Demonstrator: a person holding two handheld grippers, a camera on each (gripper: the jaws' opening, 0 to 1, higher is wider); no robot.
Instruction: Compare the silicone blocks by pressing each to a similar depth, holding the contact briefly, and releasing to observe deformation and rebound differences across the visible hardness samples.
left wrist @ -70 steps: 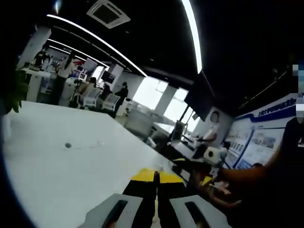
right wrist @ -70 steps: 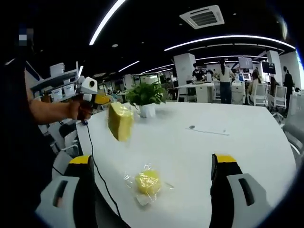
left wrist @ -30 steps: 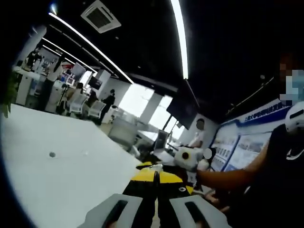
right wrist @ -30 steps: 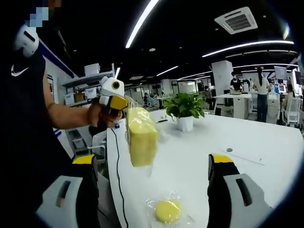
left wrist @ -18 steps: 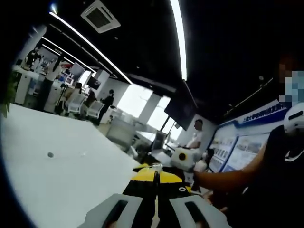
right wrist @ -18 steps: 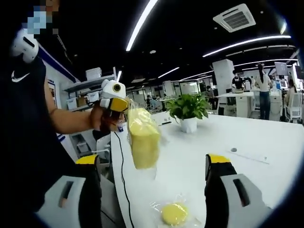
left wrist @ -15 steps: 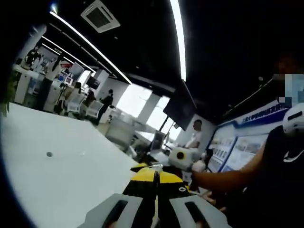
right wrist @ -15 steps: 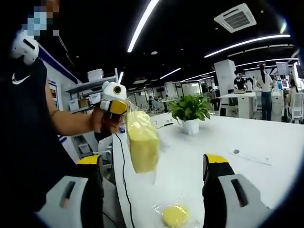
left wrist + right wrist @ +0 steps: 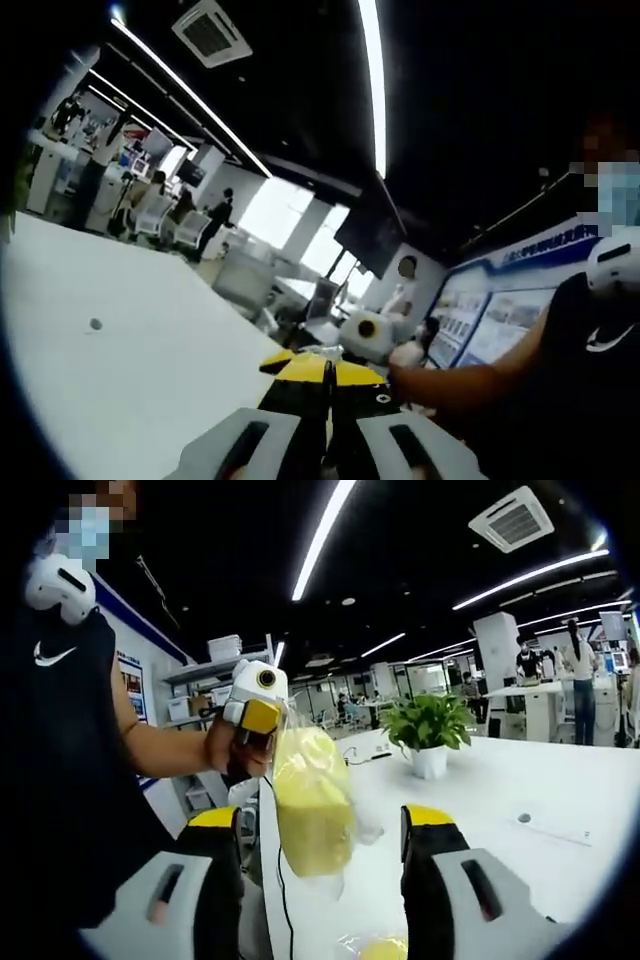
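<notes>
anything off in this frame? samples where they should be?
Yes. One bagged yellow block hangs in the air, pinched at its bag top by the left gripper, not set down for pressing. A second bagged yellow sample lies on the white table. The right gripper is open.

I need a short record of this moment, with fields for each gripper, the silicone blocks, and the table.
left gripper: jaws shut on the top of a clear bag, held up in the air
held item: tall yellow silicone block in a clear plastic bag, hanging between the right gripper's jaws without touching them
right gripper: jaws open, empty
second item: round yellow silicone piece in clear wrap, lying on the table
table: white tabletop
background: potted green plant
</notes>
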